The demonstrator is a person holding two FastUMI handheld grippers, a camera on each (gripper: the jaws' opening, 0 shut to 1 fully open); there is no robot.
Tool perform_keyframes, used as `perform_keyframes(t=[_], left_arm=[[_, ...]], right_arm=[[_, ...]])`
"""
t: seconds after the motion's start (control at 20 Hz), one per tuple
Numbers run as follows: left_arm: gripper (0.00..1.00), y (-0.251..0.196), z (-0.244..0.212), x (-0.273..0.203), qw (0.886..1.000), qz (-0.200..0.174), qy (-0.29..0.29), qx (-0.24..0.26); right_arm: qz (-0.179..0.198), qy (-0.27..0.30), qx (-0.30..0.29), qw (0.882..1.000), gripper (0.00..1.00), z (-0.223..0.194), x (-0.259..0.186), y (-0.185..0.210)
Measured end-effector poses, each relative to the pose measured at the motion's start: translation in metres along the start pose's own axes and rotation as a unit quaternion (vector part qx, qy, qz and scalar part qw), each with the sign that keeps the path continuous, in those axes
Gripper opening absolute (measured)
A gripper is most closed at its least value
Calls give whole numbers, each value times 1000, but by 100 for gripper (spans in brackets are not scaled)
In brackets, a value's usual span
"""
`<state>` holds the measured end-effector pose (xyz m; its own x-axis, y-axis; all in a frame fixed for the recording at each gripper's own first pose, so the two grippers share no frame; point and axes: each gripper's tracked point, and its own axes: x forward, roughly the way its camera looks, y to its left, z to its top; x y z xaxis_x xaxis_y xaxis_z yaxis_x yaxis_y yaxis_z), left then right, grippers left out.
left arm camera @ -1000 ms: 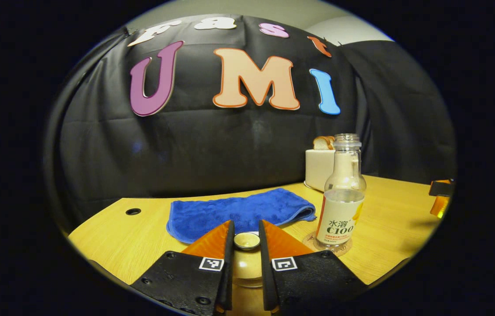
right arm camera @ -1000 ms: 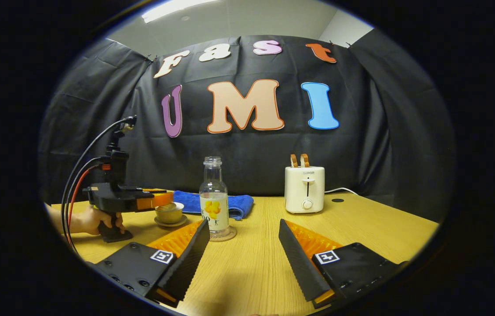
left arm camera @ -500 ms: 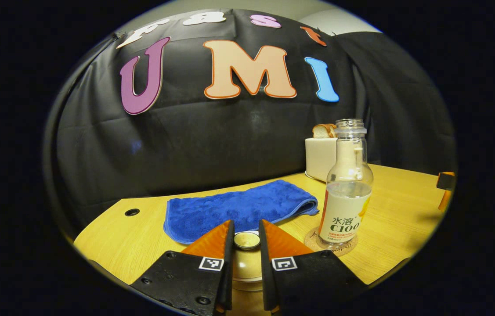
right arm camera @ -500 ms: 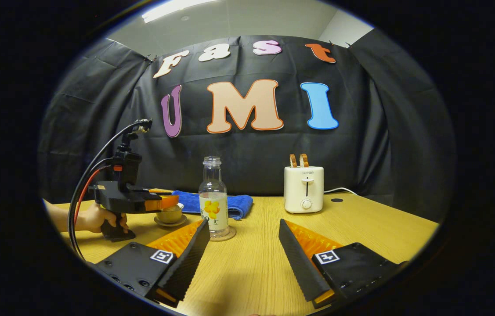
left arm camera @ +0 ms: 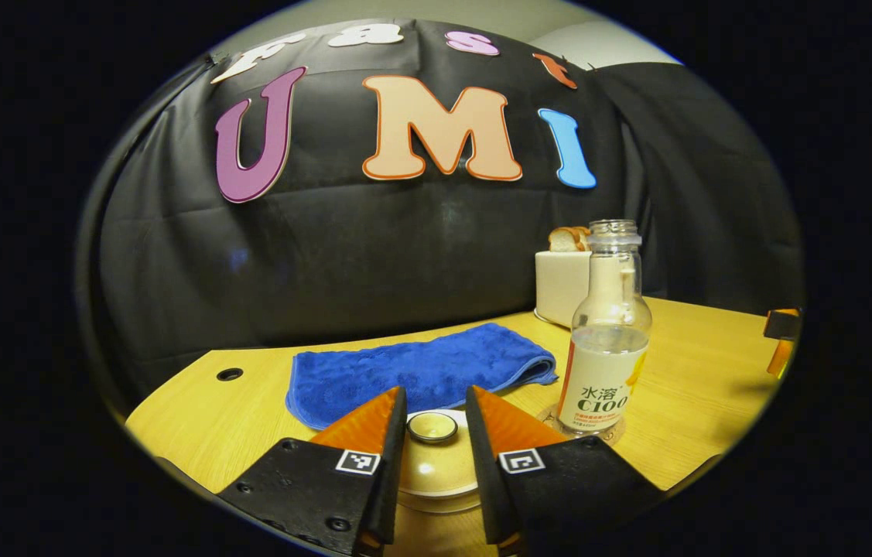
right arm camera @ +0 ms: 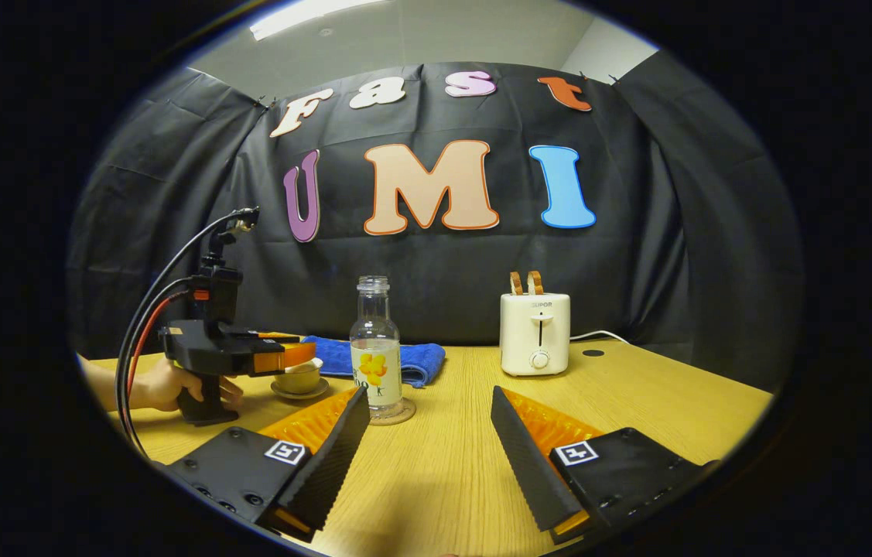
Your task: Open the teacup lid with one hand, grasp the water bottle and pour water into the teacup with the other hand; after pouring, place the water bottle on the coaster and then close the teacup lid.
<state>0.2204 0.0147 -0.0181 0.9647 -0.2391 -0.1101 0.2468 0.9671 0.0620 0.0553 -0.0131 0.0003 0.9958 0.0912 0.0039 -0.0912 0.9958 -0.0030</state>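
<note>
- The left hand-held gripper (left arm camera: 432, 429) has its fingers parted either side of the teacup lid's (left arm camera: 436, 464) knob, not pressing it.
- The right hand-held gripper (right arm camera: 430, 433) is spread wide, holding nothing.
- The water bottle (right arm camera: 376, 348) stands upright on its coaster (right arm camera: 395, 415), just right of the teacup (right arm camera: 300, 378).

— Left gripper (left arm camera: 432, 422): level and low, fingers (left arm camera: 385, 456) parted a little, flanking a small round knob with a gap on each side. Gripped from below by a bare hand (right arm camera: 165, 385).

— Right gripper (right arm camera: 429, 422): spread wide, level, pointing forward, nothing between the fingers (right arm camera: 528, 456).
</note>
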Motion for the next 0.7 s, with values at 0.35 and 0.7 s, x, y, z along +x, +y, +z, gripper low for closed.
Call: perform_keyframes(t=[0.35,0.7], left_arm=[[88,12,8,-29,998,45,-44,-8],[91,-1,5,-103,996,61,-55,-40]], right_arm=[[0,0,0,1000,96,0,-1,0],[3,0,0,1000,96,1,-4,-1]])
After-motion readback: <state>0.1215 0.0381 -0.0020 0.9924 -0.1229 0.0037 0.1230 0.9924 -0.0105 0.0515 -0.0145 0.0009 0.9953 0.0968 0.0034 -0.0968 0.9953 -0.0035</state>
